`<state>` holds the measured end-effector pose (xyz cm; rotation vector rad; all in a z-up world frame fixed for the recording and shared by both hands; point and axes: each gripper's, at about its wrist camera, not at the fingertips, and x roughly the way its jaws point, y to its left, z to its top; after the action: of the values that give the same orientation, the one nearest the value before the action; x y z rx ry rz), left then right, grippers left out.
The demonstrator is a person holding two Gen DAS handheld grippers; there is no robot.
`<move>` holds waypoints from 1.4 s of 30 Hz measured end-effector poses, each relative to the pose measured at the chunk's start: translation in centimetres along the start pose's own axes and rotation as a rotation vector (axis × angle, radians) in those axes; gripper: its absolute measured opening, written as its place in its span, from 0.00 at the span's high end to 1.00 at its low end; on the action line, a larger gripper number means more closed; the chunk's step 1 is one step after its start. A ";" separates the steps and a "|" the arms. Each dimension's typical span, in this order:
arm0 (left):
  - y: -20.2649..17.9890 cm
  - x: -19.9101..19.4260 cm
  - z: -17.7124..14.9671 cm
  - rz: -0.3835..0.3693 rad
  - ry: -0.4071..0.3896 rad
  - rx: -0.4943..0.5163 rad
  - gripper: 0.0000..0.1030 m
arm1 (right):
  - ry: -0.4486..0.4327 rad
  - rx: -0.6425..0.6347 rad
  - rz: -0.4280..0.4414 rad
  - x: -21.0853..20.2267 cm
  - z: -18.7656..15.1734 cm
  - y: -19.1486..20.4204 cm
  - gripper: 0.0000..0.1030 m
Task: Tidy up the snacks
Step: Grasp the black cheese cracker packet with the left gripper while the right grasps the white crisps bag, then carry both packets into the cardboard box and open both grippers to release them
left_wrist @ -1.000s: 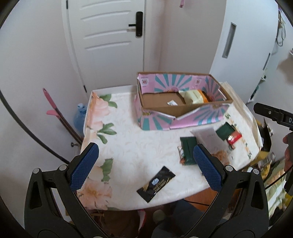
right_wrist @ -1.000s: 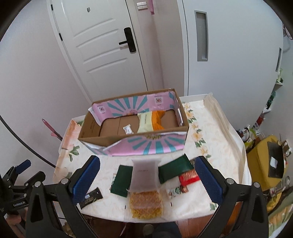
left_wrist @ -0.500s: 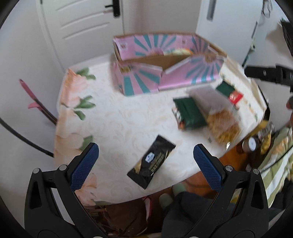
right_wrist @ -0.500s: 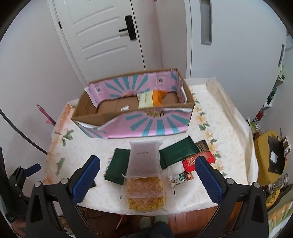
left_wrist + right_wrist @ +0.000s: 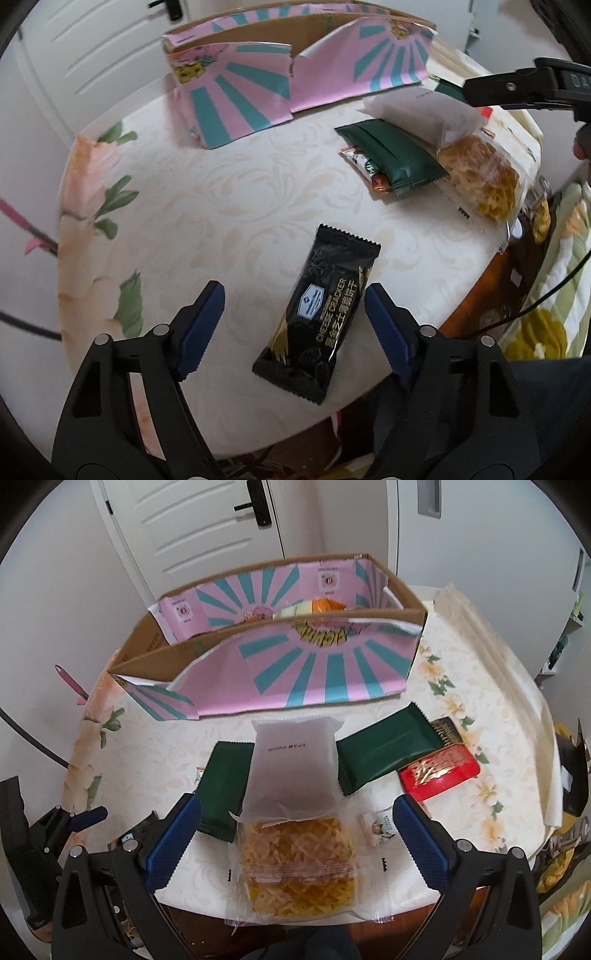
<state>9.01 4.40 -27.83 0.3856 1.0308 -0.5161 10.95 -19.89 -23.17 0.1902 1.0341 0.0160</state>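
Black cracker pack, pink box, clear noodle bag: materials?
Black cracker pack: glossy plastic film, likely; sheen, crimped serrated ends.
Pink box: corrugated cardboard with printed pink paper skin; brown raw inside and edges.
Clear noodle bag: thin plastic, frosted top, transparent bottom showing contents.

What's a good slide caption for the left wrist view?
Open left gripper poised over a black cheese cracker packet on the floral tablecloth, pink snack box behind.
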 end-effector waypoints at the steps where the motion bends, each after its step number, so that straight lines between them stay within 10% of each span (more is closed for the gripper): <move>1: -0.1 0.2 0.1 -0.008 0.001 0.015 0.30 | 0.004 0.004 0.001 0.3 0.0 0.0 0.00; 11: -0.5 0.4 0.6 -0.134 0.033 0.114 0.68 | 0.017 0.021 -0.002 1.7 0.4 0.3 0.00; 23: 0.5 0.8 1.5 -0.149 0.054 0.043 0.71 | 0.051 0.016 -0.016 3.3 1.3 0.4 0.00; 42: 2.2 0.5 4.1 -0.128 0.010 -0.108 0.71 | 0.129 -0.077 -0.061 8.3 2.5 1.7 0.43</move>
<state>13.36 3.95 -26.19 0.2275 1.0926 -0.5713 17.47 -17.73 -28.71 0.0880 1.1653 0.0131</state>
